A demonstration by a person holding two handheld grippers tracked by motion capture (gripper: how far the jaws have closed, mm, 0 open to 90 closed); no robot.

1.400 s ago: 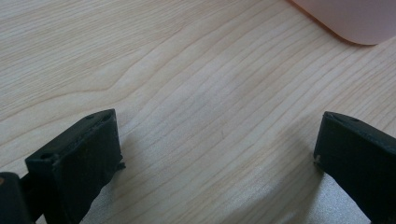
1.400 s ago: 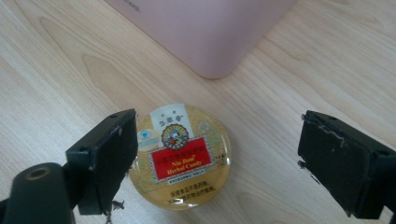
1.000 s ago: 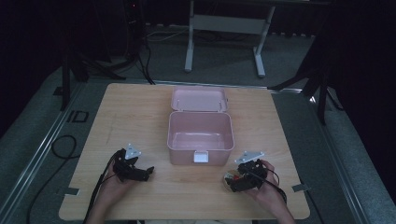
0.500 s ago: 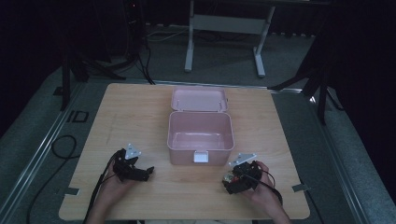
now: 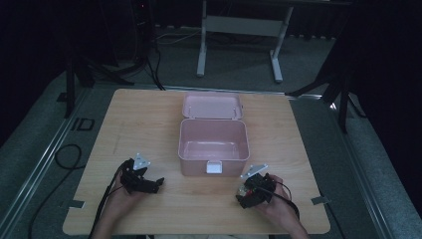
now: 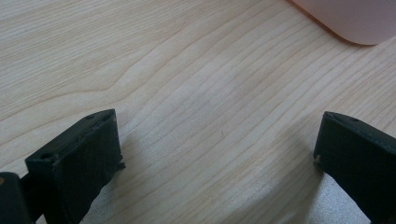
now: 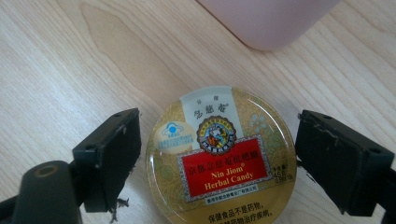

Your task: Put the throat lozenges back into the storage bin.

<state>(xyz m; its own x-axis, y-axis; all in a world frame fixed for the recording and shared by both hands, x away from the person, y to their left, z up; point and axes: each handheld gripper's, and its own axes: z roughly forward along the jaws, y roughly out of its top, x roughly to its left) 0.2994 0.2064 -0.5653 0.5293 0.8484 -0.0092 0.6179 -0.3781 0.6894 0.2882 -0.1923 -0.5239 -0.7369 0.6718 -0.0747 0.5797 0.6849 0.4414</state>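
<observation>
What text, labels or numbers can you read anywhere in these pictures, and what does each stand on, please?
"Nin Jiom" on the red panel of the candy tin.
"Herbal Candy" just below it, same panel.
"ID" on the floor left of the table.
Chinese characters and small weight figures on the tin: too small to read reliably.

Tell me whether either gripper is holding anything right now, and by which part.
Nothing is held. The right gripper stands open around the round gold herbal candy tin, its jaws beside the rim with gaps showing. The left gripper is open over bare wood.

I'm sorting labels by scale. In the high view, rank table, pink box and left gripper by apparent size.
1. table
2. pink box, with its open lid
3. left gripper

Clear gaps, so nearness changes nothing.
</observation>
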